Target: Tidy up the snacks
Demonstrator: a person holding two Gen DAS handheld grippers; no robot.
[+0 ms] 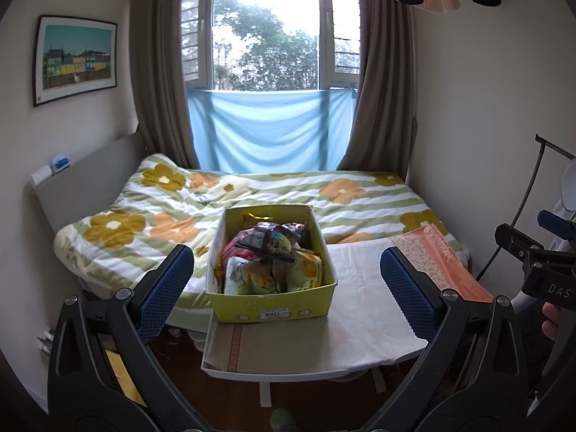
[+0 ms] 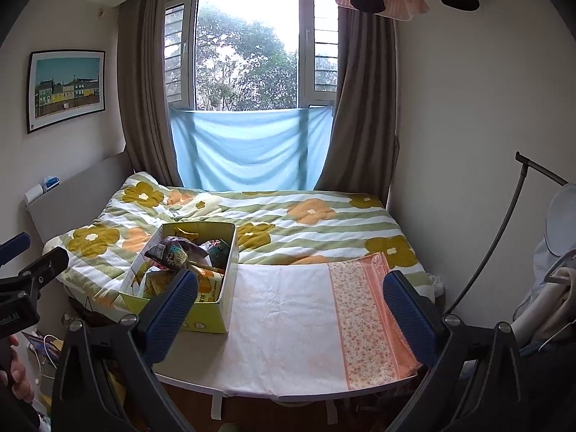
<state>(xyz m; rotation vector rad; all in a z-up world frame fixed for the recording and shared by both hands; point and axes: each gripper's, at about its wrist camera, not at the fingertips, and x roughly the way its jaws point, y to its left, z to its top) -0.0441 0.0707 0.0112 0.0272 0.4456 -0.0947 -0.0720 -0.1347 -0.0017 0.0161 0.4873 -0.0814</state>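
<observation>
Both grippers, left [image 1: 287,282] and right [image 2: 291,309], hang spread wide and hold nothing. Between them, on the cloth-covered table [image 2: 284,324], a yellow-green box [image 1: 273,306] brims with snack packets [image 1: 271,259].

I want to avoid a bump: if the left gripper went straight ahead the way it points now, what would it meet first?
Probably the yellow snack box on the table: it sits centered between the open left gripper fingers. Depth is unclear.

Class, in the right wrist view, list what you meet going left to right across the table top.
Yellow snack box → bare white cloth → orange floral strip of the cloth.
</observation>
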